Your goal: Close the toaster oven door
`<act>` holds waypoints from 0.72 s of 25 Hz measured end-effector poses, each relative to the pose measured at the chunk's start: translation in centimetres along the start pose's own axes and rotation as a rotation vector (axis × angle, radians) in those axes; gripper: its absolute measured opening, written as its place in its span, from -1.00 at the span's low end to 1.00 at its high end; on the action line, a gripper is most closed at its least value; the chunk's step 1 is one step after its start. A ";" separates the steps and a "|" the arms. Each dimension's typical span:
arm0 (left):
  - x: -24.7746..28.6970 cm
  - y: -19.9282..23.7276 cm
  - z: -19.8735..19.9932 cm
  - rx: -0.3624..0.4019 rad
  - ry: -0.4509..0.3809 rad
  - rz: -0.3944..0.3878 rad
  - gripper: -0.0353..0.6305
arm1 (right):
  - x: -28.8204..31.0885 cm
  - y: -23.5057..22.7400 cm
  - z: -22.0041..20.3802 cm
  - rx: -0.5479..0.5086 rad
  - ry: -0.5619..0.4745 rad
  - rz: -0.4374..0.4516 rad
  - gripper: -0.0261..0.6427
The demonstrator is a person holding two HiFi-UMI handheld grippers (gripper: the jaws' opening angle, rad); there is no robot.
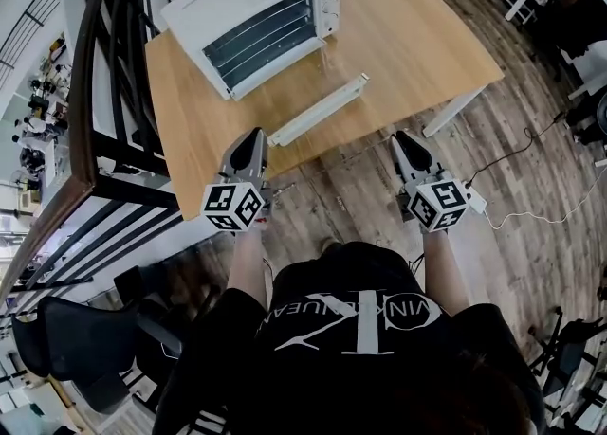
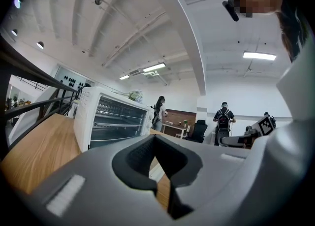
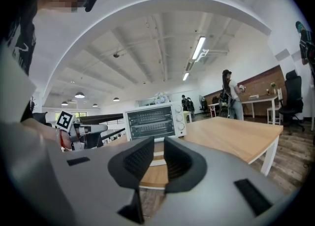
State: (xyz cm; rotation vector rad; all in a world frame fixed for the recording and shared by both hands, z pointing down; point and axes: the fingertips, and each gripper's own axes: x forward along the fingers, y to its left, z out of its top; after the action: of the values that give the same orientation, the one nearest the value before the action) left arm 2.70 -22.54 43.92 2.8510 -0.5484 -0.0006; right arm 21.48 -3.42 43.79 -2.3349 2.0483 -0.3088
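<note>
A white toaster oven (image 1: 251, 21) stands at the far left of the wooden table (image 1: 417, 45). Its glass door hangs open, lying flat toward me, with the white handle bar (image 1: 318, 109) at its front edge. The racks inside show in the left gripper view of the oven (image 2: 110, 119) and the right gripper view of the oven (image 3: 153, 120). My left gripper (image 1: 254, 132) (image 2: 155, 139) hovers at the table's near edge, just left of the handle, tips together and empty. My right gripper (image 1: 396, 137) (image 3: 158, 144) is off the near edge over the floor, with a narrow gap between its pads and nothing in it.
A dark stair railing (image 1: 104, 92) runs along the table's left side. A black chair (image 1: 85, 338) stands behind me to the left. A white power strip (image 1: 474, 201) and its cable lie on the wood floor to the right. People stand far off at other desks.
</note>
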 end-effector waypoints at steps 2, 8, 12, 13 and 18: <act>0.0 0.7 0.0 -0.005 -0.005 0.013 -0.90 | 0.7 -0.1 0.0 -0.003 0.005 0.007 -0.84; 0.1 1.7 0.1 -0.017 -0.023 0.034 -0.90 | 2.3 -0.1 0.8 -0.022 0.008 0.029 -0.84; -0.4 1.5 0.4 -0.011 -0.032 0.042 -0.90 | 2.6 0.0 0.6 0.001 0.010 0.041 -0.84; -0.6 1.5 0.6 -0.008 -0.035 0.047 -0.90 | 2.7 0.1 0.6 0.003 0.011 0.046 -0.84; -1.4 1.9 0.2 -0.005 -0.033 0.083 -0.90 | 3.6 0.3 -0.2 0.012 0.021 0.075 -0.84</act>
State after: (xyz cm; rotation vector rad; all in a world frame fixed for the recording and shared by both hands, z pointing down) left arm 0.65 -23.79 44.09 2.8254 -0.6727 -0.0353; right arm 21.56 -6.94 44.42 -2.2513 2.1306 -0.3445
